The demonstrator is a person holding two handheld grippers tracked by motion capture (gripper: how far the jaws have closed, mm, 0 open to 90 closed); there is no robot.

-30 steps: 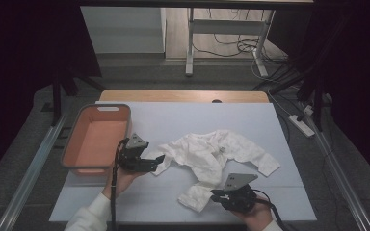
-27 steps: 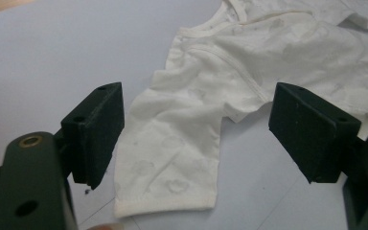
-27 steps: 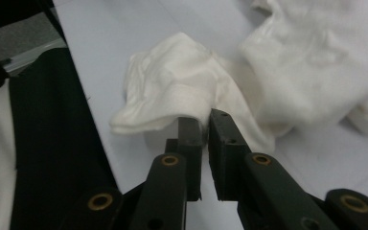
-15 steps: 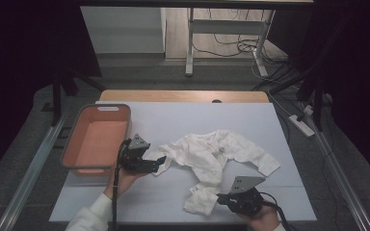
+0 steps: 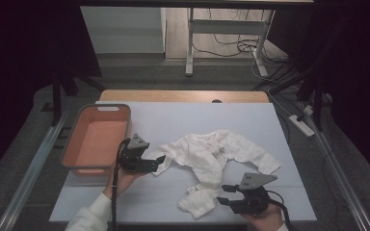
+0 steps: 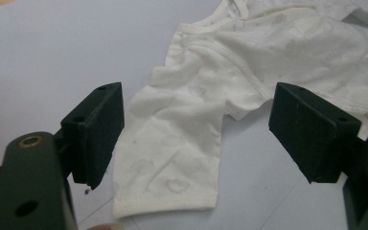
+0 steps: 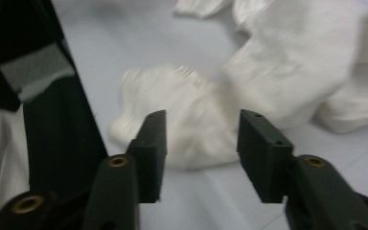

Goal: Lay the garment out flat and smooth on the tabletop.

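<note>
White garment (image 5: 212,156) with faint heart print; my tongs' jaws black; orange tub (image 5: 96,139), grey rim, at 9 o'clock; pale blue-grey table (image 5: 197,115).

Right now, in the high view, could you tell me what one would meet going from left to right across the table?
Orange basket → left gripper, open at a sleeve end → white garment → right gripper, open near the garment's lower end. The garment's far sleeve reaches further right than that gripper.
</note>
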